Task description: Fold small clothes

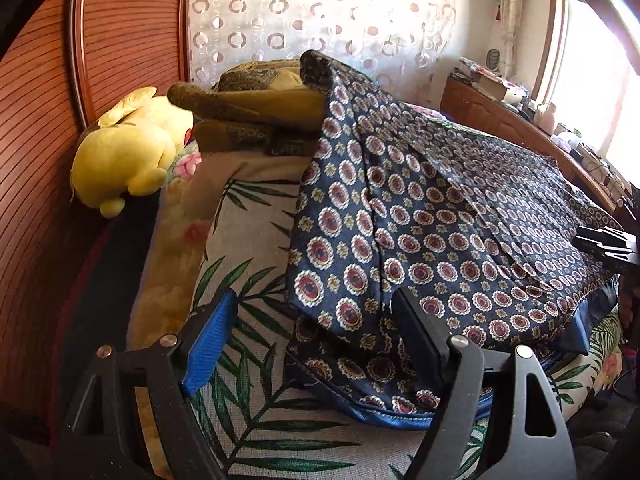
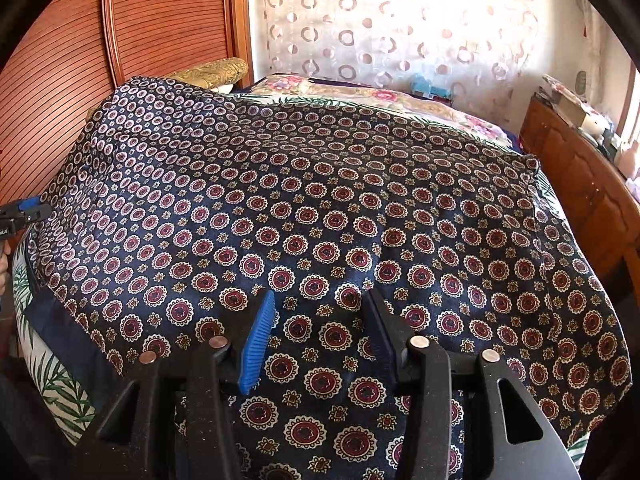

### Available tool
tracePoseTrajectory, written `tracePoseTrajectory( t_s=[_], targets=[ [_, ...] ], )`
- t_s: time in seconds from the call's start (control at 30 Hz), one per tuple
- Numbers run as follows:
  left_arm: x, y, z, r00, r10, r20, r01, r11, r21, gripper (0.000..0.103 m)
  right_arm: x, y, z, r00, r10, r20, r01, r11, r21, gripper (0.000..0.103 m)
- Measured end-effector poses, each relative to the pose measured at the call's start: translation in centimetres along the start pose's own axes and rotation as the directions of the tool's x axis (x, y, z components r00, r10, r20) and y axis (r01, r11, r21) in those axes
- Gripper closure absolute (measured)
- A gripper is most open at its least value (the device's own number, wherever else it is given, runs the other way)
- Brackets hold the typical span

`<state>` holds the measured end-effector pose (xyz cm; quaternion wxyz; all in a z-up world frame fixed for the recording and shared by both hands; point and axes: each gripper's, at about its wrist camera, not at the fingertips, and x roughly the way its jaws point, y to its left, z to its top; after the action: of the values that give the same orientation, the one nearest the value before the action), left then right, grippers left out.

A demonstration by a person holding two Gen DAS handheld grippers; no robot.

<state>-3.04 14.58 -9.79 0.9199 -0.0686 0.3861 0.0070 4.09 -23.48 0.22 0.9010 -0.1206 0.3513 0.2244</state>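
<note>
A navy cloth with red and cream medallions (image 1: 440, 216) lies spread over the bed, one end draped up over the pillows; it fills the right wrist view (image 2: 320, 220). My left gripper (image 1: 312, 320) is open, its jaws wide apart at the cloth's near left corner, where the cloth lies doubled with a blue hem. My right gripper (image 2: 320, 328) is open and empty, just above the cloth's near edge. The right gripper shows at the right edge of the left wrist view (image 1: 608, 244), and the left gripper at the left edge of the right wrist view (image 2: 24, 216).
The bed has a leaf-print cover (image 1: 256, 400). A yellow plush toy (image 1: 128, 148) and olive pillows (image 1: 248, 116) sit by the wooden headboard (image 1: 48, 120). A wooden footboard or cabinet (image 2: 580, 184) with clutter runs along the right, under a window.
</note>
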Motion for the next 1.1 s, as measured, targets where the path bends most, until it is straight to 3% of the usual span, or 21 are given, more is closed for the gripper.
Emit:
tracePoseTrajectory(
  t_s=[0.23, 0.33, 0.4, 0.57, 0.63, 0.67, 0.7, 0.83, 1.1],
  targets=[
    [-0.4, 0.1, -0.8, 1.0, -0.013, -0.006, 0.013, 1.0, -0.004, 0.024, 0.5, 0.6, 0.4, 1.0, 0.016, -0.019, -0.017, 0.999, -0.031, 0.034],
    [-0.7, 0.0, -0.9, 1.0, -0.025, -0.003, 0.025, 1.0, -0.017, 0.035, 0.7, 0.6, 0.5, 1.0, 0.014, -0.022, -0.014, 1.0, -0.028, 0.032],
    [-0.8, 0.0, -0.8, 0.997, -0.071, -0.005, 0.071, 0.997, -0.038, 0.05, 0.8, 0.6, 0.5, 1.0, 0.014, -0.021, -0.014, 1.0, -0.028, 0.032],
    [-0.5, -0.7, -0.7, 0.998, -0.07, -0.006, 0.07, 0.997, -0.028, 0.056, 0.7, 0.5, 0.5, 1.0, 0.015, -0.021, -0.016, 0.999, -0.029, 0.031],
    [-0.4, -0.7, -0.5, 0.997, -0.074, -0.009, 0.074, 0.997, -0.037, 0.068, 0.7, 0.5, 0.5, 1.0, 0.015, -0.021, -0.015, 0.999, -0.03, 0.031],
    [-0.3, -0.6, -0.4, 0.996, -0.087, -0.021, 0.086, 0.995, -0.042, 0.087, 0.8, 0.5, 0.5, 1.0, 0.015, -0.021, -0.015, 0.999, -0.029, 0.031],
    [-0.2, -0.6, -0.2, 0.994, -0.101, -0.03, 0.1, 0.994, -0.045, 0.092, 0.7, 0.5, 0.4, 1.0, 0.015, -0.021, -0.015, 0.999, -0.029, 0.031],
    [0.0, -0.9, 0.3, 0.992, -0.121, -0.032, 0.12, 0.993, -0.022, 0.098, 0.8, 0.5, 0.5, 1.0, 0.014, -0.021, -0.014, 0.999, -0.03, 0.031],
    [-2.7, -4.4, 3.4, 0.971, -0.216, 0.099, 0.211, 0.976, 0.059, 0.098, 0.9, 0.6, 0.5, 1.0, 0.012, -0.019, -0.013, 1.0, -0.029, 0.031]
  ],
)
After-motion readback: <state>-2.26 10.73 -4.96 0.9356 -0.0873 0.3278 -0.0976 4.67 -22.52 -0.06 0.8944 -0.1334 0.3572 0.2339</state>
